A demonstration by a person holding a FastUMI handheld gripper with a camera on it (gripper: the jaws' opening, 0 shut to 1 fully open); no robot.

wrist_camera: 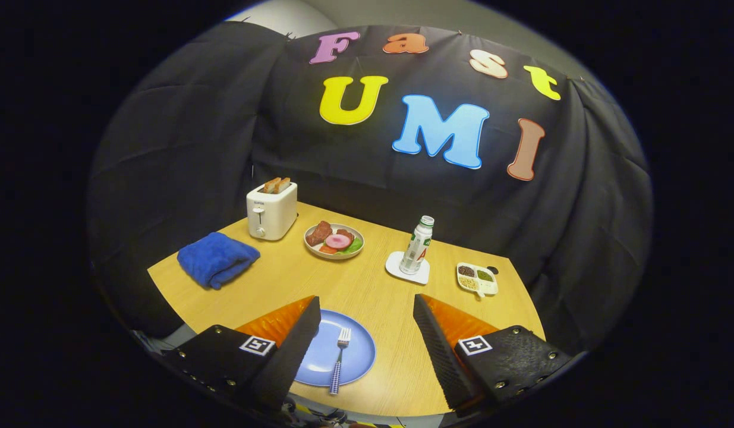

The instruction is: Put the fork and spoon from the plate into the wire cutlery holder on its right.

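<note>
- Black cloth wall [182,137] hangs in loose folds behind and to both sides of the desk; a pale strip of room shows above its top edge.
- Desk [372,291]: light wood-grain top, curved near edge.
- Gripper [367,345] hovers above the near part of the desk, fingers spread wide apart, holding nothing.
- Blue plate [358,356] sits between the fingers, partly hidden by the left one. Fork [339,360] lies on it, tines away from the gripper, checked handle overhanging the near rim. Spoon and wire holder: cannot tell where.
- Blue folded towel [217,258] at the far left of the desk.
- White toaster [272,211] just beyond the towel, two slices standing in its slots.
- Plate of food [334,241] right of the toaster.
- Bottle [417,245] upright on a white coaster [407,268], beyond the right finger.
- Small divided dish [477,278] of grains right of the coaster.
</note>
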